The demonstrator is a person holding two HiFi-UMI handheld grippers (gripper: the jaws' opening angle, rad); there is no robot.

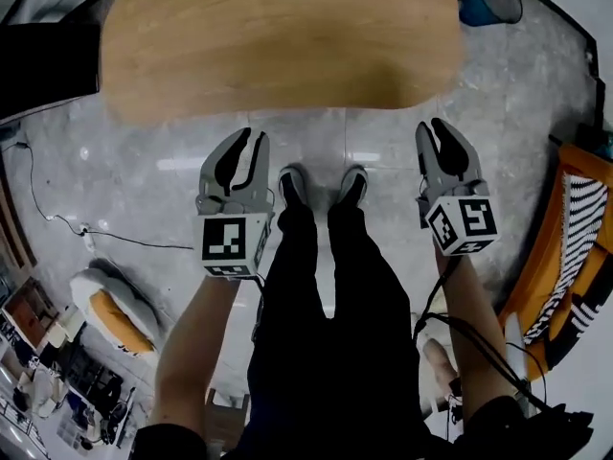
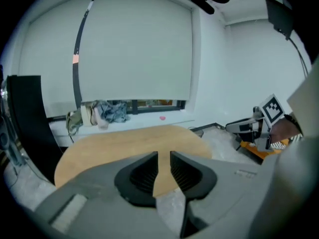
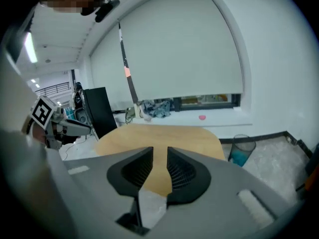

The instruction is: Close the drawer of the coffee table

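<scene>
The coffee table shows only its rounded wooden top (image 1: 278,36), seen from above at the upper edge of the head view; no drawer is visible in any view. My left gripper (image 1: 249,147) hangs in the air before the table's near edge, over the floor, left of the person's shoes (image 1: 292,185). My right gripper (image 1: 433,132) hangs level with it on the right. In the left gripper view the left gripper (image 2: 164,156) has a narrow gap between its jaws and nothing in it, and the table top (image 2: 114,143) lies beyond. The right gripper (image 3: 160,151) looks the same, empty, above the table top (image 3: 164,136).
A blue bin (image 1: 488,3) stands on the floor right of the table. An orange chair with a striped cushion (image 1: 575,238) is at the right edge. A black block (image 1: 48,65) sits left of the table, a cable (image 1: 57,220) runs over the floor, and a white-and-orange seat (image 1: 115,310) lies at lower left.
</scene>
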